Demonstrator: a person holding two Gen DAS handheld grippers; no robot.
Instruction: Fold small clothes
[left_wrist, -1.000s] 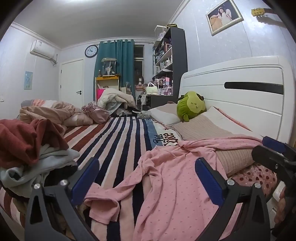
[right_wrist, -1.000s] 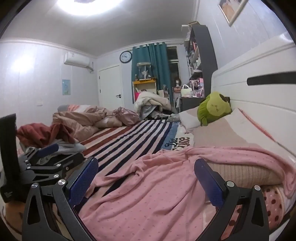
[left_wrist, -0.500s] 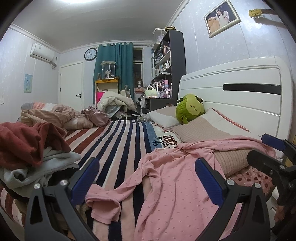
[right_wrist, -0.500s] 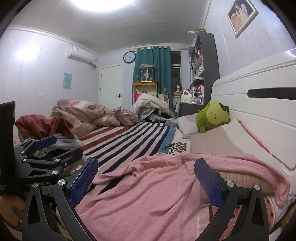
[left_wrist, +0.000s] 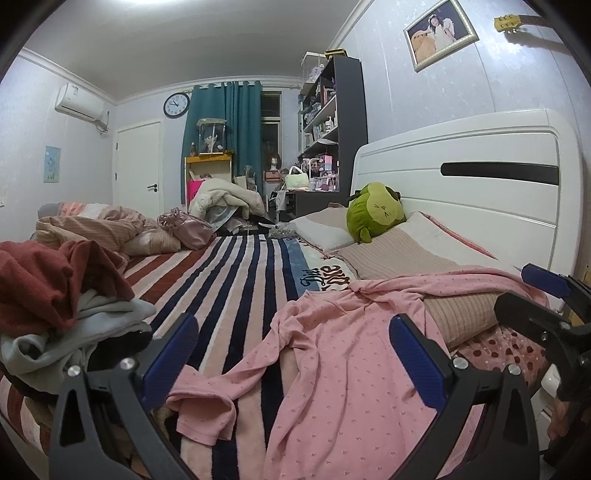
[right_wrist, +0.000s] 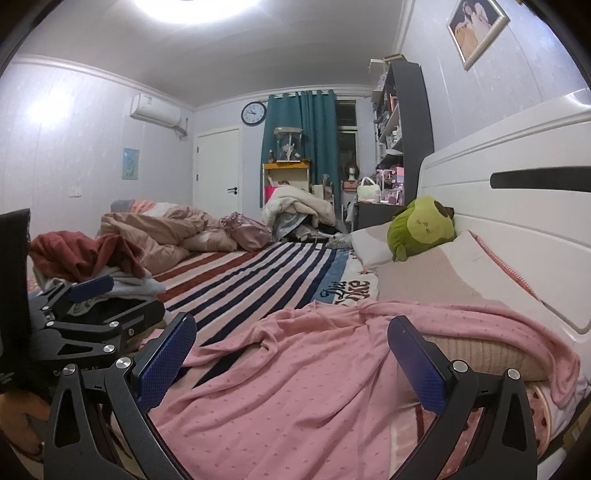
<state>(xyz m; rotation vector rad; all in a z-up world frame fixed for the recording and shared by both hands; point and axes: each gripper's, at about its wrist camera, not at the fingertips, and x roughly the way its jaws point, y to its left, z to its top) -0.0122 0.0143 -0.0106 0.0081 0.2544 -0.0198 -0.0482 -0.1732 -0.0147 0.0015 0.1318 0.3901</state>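
Here both hand-held grippers, left (left_wrist: 293, 356) and right (right_wrist: 291, 354), gape empty above the pink garment (right_wrist: 295, 373).

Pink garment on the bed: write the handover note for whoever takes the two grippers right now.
Left gripper: open, empty, above the bed.
Right gripper: open, empty.
Pink garment: spread unfolded on the striped blanket, its far edge draped over a pillow, one sleeve crumpled on the left.
Clothes pile: unsorted, far left.
Done: no fold visible.
Left: flatten, fold the pink garment, then the pile.
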